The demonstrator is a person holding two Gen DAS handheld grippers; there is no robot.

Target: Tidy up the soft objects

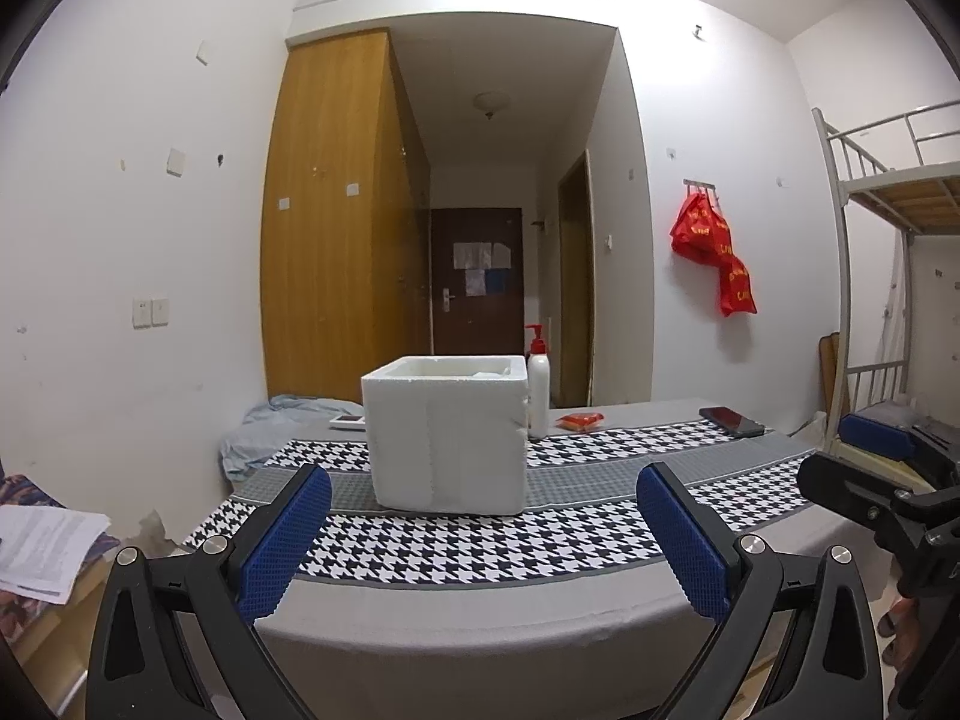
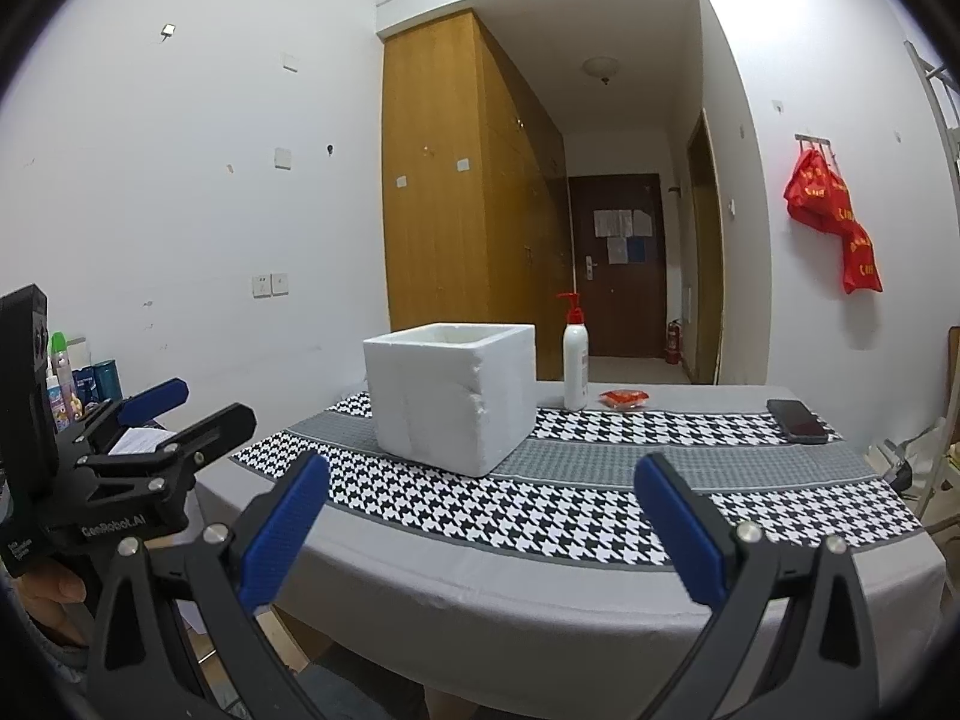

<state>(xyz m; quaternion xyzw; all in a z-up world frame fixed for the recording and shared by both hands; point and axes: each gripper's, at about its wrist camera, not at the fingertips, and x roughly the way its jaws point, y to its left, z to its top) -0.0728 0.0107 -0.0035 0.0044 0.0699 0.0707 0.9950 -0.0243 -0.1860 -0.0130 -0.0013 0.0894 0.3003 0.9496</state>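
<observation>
Red soft packet at 1 o'clock past foam box, looks light, squashy; we'd pinch its middle. Left gripper and right gripper both spread wide, empty.

Left tongs wide open, blue pads well apart, nothing between them, held level, pointing forward over the near worktop edge. Right tongs same: wide open, empty, blue pads spread, level, facing forward. The two tongs are side by side; each shows at the edge of the other's view. In the right wrist view the left tongs are seen from the side, with a hand gripping the handle below, grey sleeve at the wrist. Neither touches anything.
</observation>
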